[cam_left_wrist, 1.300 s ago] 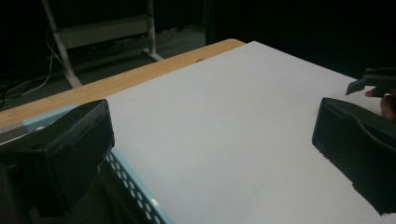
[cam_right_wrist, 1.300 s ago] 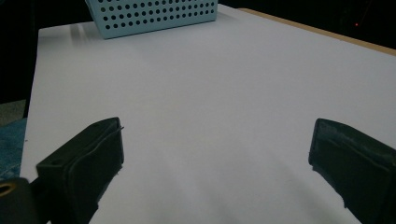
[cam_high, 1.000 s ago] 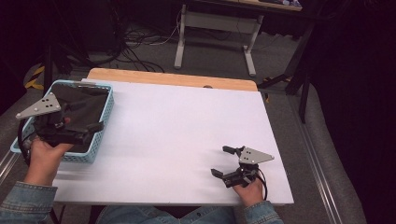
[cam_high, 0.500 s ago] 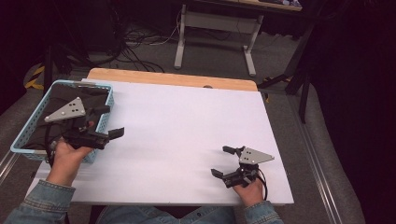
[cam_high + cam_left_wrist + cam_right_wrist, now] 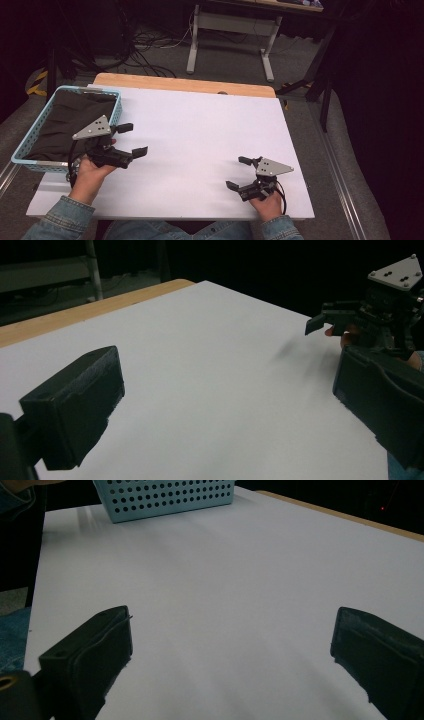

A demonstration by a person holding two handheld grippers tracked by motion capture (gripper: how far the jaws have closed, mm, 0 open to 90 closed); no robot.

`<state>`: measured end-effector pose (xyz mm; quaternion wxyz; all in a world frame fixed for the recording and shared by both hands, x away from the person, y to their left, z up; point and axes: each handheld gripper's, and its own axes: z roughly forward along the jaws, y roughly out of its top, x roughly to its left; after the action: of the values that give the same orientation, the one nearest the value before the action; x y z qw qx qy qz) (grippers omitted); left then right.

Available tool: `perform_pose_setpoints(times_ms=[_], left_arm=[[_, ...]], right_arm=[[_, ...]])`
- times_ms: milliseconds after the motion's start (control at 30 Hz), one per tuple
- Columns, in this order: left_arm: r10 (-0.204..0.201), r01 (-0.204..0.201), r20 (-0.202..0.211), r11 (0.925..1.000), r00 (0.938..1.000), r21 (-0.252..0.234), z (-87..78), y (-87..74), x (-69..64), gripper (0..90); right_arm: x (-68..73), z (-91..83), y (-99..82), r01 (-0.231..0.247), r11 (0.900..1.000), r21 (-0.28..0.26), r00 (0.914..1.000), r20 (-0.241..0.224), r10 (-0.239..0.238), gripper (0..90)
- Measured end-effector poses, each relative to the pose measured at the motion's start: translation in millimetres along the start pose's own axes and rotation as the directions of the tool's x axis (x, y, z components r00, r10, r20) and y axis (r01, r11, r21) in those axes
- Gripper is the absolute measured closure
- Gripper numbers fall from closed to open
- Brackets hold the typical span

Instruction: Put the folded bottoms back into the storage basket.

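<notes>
A person sits at a table covered with a white sheet, a strip of bare wood showing along its far edge. Both forearms, in denim sleeves, come in from the near side.

The left gripper is held over the left part of the white sheet, just beside a light blue basket with a perforated wall. Its jaws stand wide apart with nothing between them, pointing toward the middle of the table. In the left gripper view the two black jaws frame bare white surface, and the other gripper shows farther off at the upper right.

The basket sits at the left edge of the table, its near corner hanging close to the rim. A dark cloth lies inside it, filling most of the bottom; I cannot tell what kind of cloth it is.

The right gripper rests low near the front right of the table, well apart from the basket. Its jaws are also spread wide and hold nothing. In the right gripper view the blue basket stands at the far end of the white surface, beyond the open jaws.

Beyond the table, cables lie on the floor and a grey metal stand rises behind it.
</notes>
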<state>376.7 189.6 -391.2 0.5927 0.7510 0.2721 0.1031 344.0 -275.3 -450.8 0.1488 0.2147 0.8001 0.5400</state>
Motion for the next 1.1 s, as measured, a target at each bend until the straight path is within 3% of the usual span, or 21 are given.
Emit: perform_pose_setpoints(times_ms=[433,667,833,1100], left_arm=[[0.019,-0.021,0.032,0.9976,0.9993,0.066,24.9,-25.6,-6.1,0.1],[0.008,-0.013,0.056,0.9959,0.9984,0.090,35.6,-40.7,-6.5,0.0],[0.006,-0.012,0.085,0.9973,0.9963,0.072,40.8,-50.3,-4.8,0.0],[-0.004,-0.003,0.060,0.9939,0.9982,0.110,50.5,-66.4,-2.1,0.0]], right_arm=[[0.4,0.0,0.0,0.001,1.0000,0.002,1.0000,-0.002,-0.001,3.5],[0.8,0.1,0.2,0.004,1.0000,0.004,1.0000,-0.002,-0.004,3.5],[0.8,0.0,0.1,0.004,1.0000,0.004,1.0000,-0.004,-0.004,3.5],[1.1,-0.2,0.3,0.007,1.0000,0.001,0.9999,-0.008,-0.007,3.5]])
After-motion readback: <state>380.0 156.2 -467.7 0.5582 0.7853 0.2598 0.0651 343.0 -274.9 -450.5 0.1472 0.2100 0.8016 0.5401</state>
